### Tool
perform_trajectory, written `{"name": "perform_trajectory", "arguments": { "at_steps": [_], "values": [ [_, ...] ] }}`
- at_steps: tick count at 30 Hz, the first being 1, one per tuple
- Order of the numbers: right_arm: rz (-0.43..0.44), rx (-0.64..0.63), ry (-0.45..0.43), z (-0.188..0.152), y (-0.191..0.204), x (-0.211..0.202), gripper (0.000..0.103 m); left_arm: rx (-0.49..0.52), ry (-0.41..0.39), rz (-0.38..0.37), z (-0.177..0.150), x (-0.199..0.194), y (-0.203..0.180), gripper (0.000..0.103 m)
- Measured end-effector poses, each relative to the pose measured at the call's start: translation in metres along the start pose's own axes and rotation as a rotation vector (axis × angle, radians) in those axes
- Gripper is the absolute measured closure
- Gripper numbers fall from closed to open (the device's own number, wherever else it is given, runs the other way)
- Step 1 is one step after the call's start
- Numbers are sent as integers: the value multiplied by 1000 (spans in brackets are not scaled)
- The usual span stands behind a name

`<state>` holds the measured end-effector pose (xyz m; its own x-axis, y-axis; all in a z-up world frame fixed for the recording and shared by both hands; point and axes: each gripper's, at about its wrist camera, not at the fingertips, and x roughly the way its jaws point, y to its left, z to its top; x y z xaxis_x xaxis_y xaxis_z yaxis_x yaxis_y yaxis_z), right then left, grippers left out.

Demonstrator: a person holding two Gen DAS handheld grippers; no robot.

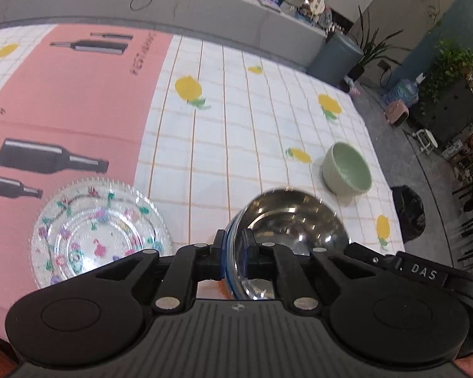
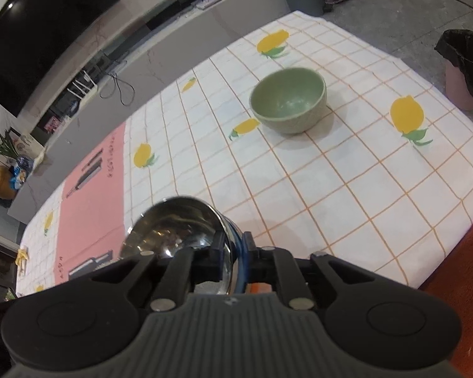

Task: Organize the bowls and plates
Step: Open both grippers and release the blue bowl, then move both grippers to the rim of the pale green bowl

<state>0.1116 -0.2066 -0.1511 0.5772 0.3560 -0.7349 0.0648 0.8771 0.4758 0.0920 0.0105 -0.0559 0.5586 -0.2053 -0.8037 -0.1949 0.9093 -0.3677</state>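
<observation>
The steel bowl (image 1: pixel 294 220) is polished metal, mirror-bright inside, its wall clamped between the matt black plastic fingers (image 1: pixel 219 245) of both grippers. Beyond it, the green bowl (image 2: pixel 288 104) looks like glazed ceramic with a soft sheen. To the left of the steel bowl, the glass plate (image 1: pixel 97 233) is clear, glossy, ridged at its rim. The tablecloth (image 2: pixel 347 173) beneath looks smooth and matt.

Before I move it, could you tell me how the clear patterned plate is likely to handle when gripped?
The clear patterned plate looks like glass, so probably rigid and breakable. Its glossy surface may slip between the pads. It lies flat on the tablecloth, so getting a finger under its toothed rim could be awkward.
</observation>
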Motion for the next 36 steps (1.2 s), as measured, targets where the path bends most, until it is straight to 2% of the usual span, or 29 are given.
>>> {"name": "perform_trajectory", "arguments": {
  "at_steps": [4,8,11,13,19,28,32,34,36],
  "values": [
    [5,1,-34,7,-1,-8,91,37,-46,10,9,-6,-7,93],
    [-13,6,-60,17,-6,-13,86,74,-67,-31,20,-10,-22,91],
    [-28,4,-87,26,-9,-19,83,118,-81,-59,29,-11,-40,84],
    [-39,0,-111,32,-11,-22,74,145,-84,-75,34,-8,-54,74],
    [-81,7,-157,49,-23,-25,73,203,-56,-96,39,11,-88,58],
    [-120,52,-122,72,-52,-1,71,161,11,-92,50,55,-110,54],
    [-151,50,-116,86,-61,13,70,148,25,-65,59,75,-119,54],
    [-169,50,-113,94,-67,21,65,144,35,-65,64,85,-124,53],
    [-190,57,-110,101,-74,29,64,140,45,-76,68,94,-127,53]
  ]
}}
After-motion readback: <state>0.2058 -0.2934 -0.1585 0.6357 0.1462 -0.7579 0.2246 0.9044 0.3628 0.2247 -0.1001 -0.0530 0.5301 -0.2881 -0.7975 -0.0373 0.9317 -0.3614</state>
